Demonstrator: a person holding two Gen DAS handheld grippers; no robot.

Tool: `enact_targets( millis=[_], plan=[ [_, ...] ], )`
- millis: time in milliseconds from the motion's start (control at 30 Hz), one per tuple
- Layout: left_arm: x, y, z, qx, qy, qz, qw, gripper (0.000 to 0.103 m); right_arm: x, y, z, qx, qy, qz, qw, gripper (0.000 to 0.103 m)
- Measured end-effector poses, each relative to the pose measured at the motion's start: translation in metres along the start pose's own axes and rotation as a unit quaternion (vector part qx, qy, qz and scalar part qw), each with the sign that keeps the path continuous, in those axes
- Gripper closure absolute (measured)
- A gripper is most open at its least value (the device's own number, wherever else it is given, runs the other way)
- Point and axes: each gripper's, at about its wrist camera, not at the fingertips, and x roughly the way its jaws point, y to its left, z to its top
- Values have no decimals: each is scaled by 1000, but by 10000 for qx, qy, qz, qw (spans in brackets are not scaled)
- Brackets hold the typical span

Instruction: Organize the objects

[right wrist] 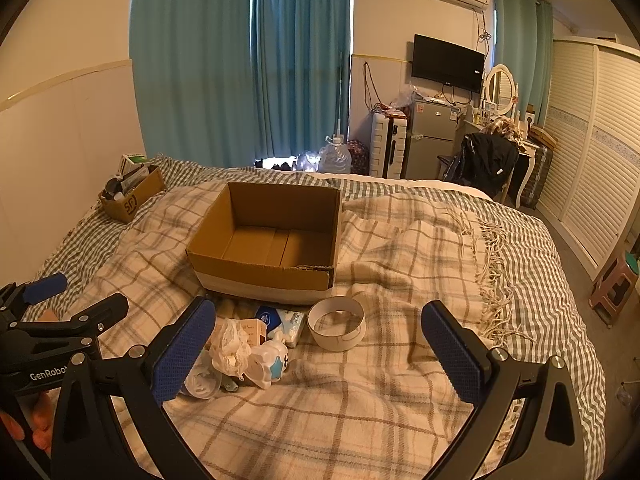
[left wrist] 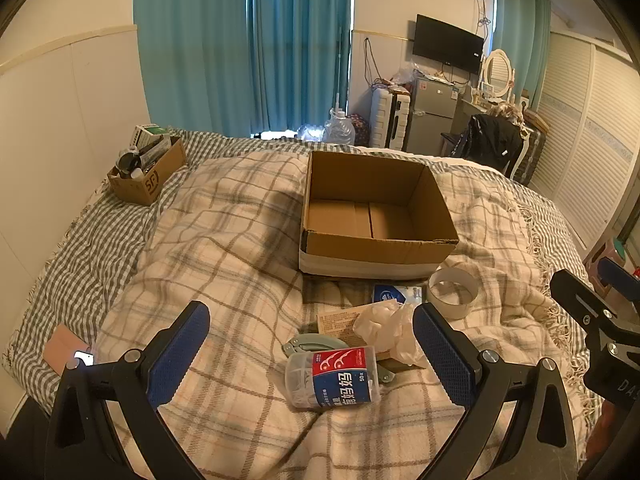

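Observation:
An open, empty cardboard box (left wrist: 376,216) (right wrist: 272,240) sits on the plaid blanket. In front of it lies a pile: a clear jar of floss picks (left wrist: 334,378) on its side, crumpled white plastic (left wrist: 390,330) (right wrist: 230,344), a blue tissue pack (left wrist: 394,294) (right wrist: 280,320), a white tape roll (left wrist: 452,292) (right wrist: 336,322), and a small white toy-like case (right wrist: 270,364). My left gripper (left wrist: 312,360) is open, its fingers on either side of the floss jar, a little above it. My right gripper (right wrist: 318,356) is open and empty, just right of the pile.
A smaller cardboard box (left wrist: 150,170) (right wrist: 132,194) full of items stands at the bed's far left by the wall. A pink card (left wrist: 64,346) lies at the left edge. The blanket's fringe (right wrist: 496,280) and the bed's edge are to the right; a stool (right wrist: 614,284) stands on the floor.

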Motion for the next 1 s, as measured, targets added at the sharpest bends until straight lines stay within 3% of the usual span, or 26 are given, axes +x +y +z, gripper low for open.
enact_targets(
  millis=[1000],
  plan=[
    [-2,1,0,-14,23,-110,9999,0,-3,1,0,-94,63,-154,9998,1]
  ],
)
